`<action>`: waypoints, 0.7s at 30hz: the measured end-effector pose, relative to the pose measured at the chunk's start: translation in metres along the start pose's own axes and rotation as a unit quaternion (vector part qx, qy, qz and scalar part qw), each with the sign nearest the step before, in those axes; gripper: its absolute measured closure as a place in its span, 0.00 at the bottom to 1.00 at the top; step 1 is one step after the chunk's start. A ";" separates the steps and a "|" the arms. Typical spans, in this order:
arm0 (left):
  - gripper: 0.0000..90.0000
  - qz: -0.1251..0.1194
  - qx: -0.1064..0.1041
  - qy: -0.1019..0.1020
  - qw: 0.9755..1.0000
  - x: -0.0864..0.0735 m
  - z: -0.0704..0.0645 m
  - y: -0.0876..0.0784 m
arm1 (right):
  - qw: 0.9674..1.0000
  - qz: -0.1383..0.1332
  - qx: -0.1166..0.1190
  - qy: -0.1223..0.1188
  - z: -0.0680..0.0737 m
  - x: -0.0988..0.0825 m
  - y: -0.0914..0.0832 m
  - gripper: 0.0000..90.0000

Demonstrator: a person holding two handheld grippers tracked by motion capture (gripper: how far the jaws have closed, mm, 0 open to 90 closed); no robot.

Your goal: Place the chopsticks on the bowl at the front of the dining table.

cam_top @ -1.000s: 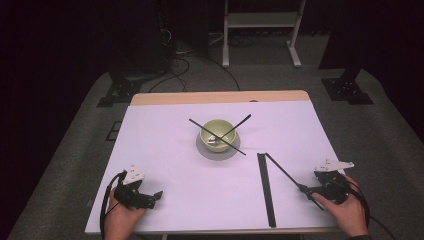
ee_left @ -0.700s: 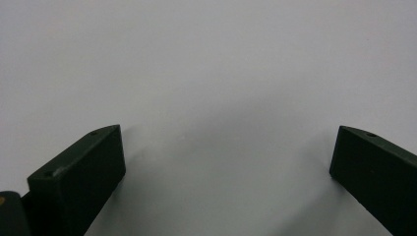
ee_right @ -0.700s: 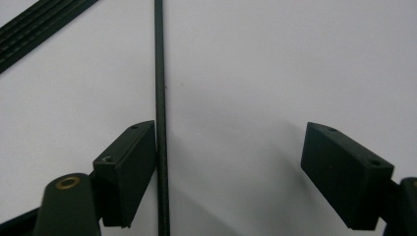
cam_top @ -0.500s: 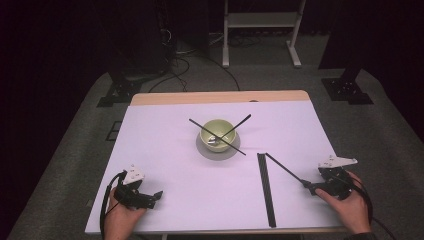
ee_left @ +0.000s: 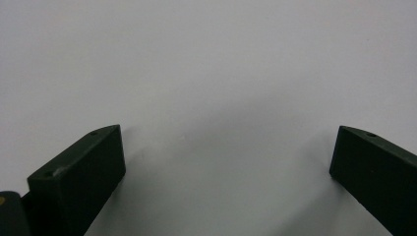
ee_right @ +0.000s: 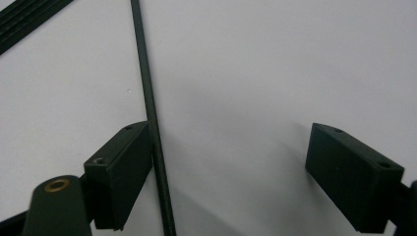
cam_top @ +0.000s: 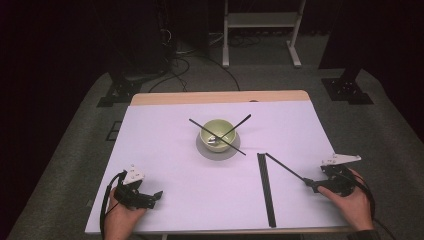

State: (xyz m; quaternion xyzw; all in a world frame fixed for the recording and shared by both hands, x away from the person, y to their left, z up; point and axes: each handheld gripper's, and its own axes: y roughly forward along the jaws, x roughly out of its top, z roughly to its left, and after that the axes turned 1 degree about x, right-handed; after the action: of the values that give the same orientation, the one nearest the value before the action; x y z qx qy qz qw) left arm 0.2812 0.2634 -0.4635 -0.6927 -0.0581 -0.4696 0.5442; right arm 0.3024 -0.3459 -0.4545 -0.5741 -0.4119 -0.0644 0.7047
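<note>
Right hand-held gripper (ee_right: 226, 162) released w/ thin black rod (ee_right: 147, 103) touching one jaw near worktop's (cam_top: 165, 150) right edge; left hand-held gripper (ee_left: 226, 167) released.

The table (cam_top: 165, 150) is seen from a fixed high view, looking forward and down, far enough that both hands and the floor beyond are taken in. The left gripper view is held very close to the white surface (ee_left: 206, 73), seen between its two spread jaws. The right gripper view is equally close; a thin black rod (ee_right: 147, 98) is seen just inside one jaw. That rod (cam_top: 285, 167) is shared with the high view.
</note>
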 end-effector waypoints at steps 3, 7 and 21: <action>0.00 0.000 0.000 0.000 1.000 0.000 0.000 0.000 | 1.000 -0.001 0.005 0.005 -0.002 0.000 0.000 0.18; 0.00 0.000 0.000 0.000 1.000 0.000 0.000 0.000 | 1.000 -0.017 0.015 0.007 -0.001 0.002 -0.003 0.23; 0.00 0.000 0.000 0.000 1.000 0.000 0.000 0.000 | 0.998 -0.052 0.039 -0.012 0.005 0.013 -0.007 0.50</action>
State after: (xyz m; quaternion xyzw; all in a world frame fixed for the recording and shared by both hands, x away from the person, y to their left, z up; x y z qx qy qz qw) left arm 0.2812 0.2633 -0.4635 -0.6927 -0.0580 -0.4695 0.5444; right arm 0.3045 -0.3387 -0.4406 -0.5250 -0.4515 -0.0777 0.7173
